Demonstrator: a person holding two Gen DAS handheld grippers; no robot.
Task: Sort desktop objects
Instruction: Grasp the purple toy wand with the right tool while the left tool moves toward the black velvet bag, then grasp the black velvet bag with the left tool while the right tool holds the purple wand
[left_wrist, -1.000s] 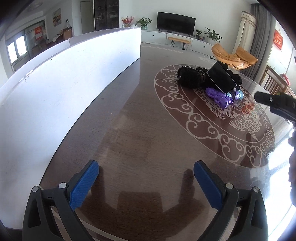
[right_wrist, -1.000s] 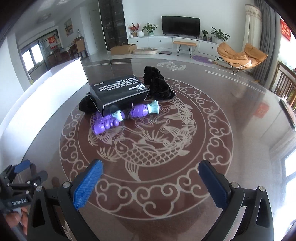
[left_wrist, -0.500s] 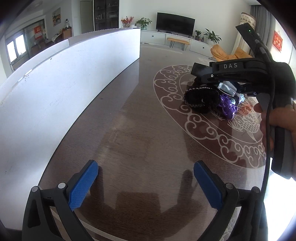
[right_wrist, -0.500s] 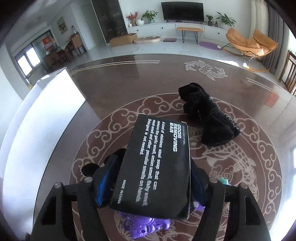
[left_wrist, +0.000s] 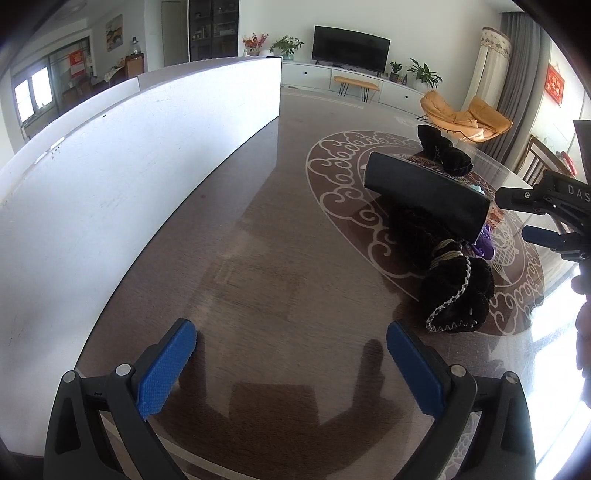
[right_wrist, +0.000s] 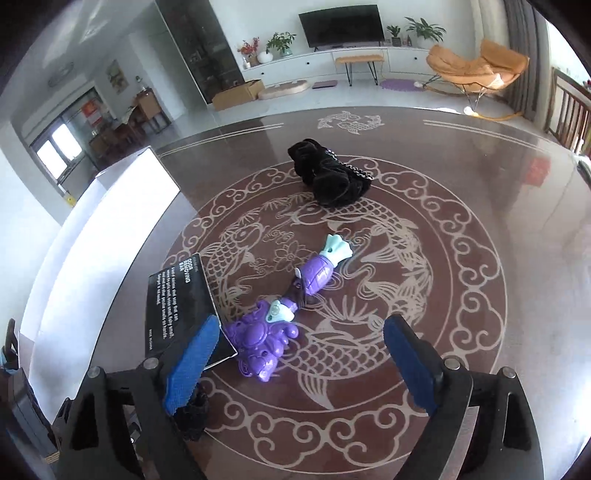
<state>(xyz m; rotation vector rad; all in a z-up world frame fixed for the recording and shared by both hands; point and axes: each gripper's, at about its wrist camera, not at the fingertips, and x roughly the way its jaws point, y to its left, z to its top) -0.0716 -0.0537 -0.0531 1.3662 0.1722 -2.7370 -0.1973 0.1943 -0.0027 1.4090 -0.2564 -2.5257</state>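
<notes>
A black box (right_wrist: 181, 306) with white print rests tilted on a black pouch, next to a purple toy (right_wrist: 275, 325) with a pale blue end. It shows in the left wrist view too (left_wrist: 424, 188), above a black drawstring pouch (left_wrist: 456, 295). A second black pouch (right_wrist: 328, 177) lies farther back (left_wrist: 443, 151). My right gripper (right_wrist: 295, 354) is open, just behind the purple toy, its left finger beside the box. My left gripper (left_wrist: 291, 363) is open and empty over bare table, left of the pouch.
A long white board (left_wrist: 129, 147) stands along the table's left side (right_wrist: 122, 221). The round brown table (right_wrist: 461, 258) has a carp pattern. Chairs and a TV stand are beyond the far edge.
My right gripper was shut on the black box half a second ago; now it is open, drawn back, and the box lies to the left on the pouch. The left gripper stayed put.
</notes>
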